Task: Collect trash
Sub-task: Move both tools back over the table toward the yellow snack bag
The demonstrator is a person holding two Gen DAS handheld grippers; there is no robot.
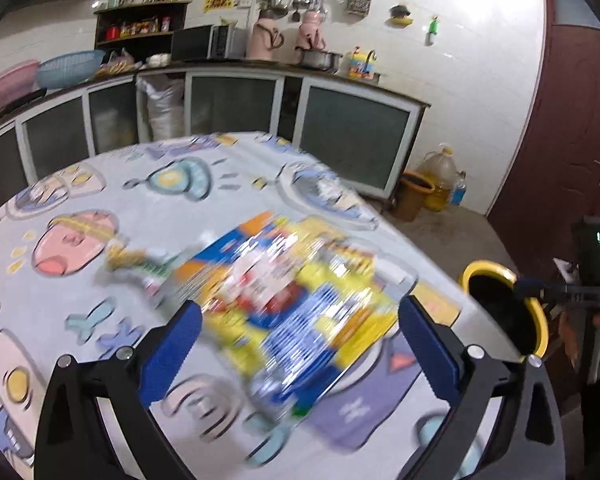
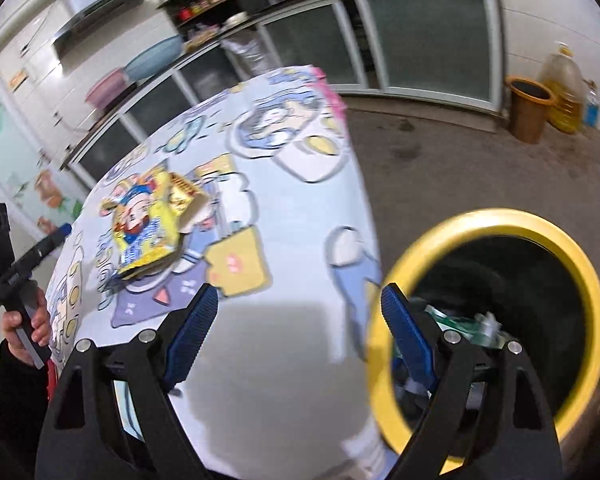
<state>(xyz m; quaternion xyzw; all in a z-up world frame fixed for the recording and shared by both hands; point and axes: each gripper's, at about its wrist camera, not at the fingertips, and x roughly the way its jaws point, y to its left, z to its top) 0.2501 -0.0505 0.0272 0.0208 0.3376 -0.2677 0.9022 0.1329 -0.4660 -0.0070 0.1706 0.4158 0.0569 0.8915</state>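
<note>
Yellow and blue foil is what we see first: a snack wrapper lying flat on the cartoon-printed tablecloth, toward the edge of the table nearest the bin. It is the task's thing on the table, and it is not yet held. We have the left gripper over it with the jaws wide apart, one blue pad to each side of the wrapper, which we judge to be the stance for closing on it. The left view is smeared, so we cannot tell whether the pads touch the foil or hang just above it. From the right wrist view the wrapper looks crumpled, one end lifted and open, a likely place to pinch.

Further right, the yellow-rimmed bin stands on the floor just beside the table. Some pale and green scraps already lie inside it. We hold the right gripper between the table edge and the bin's mouth, its jaws apart and empty. One pad is in front of the rim. We judge that it stays there to be clear of the left gripper's path to the bin.
</note>
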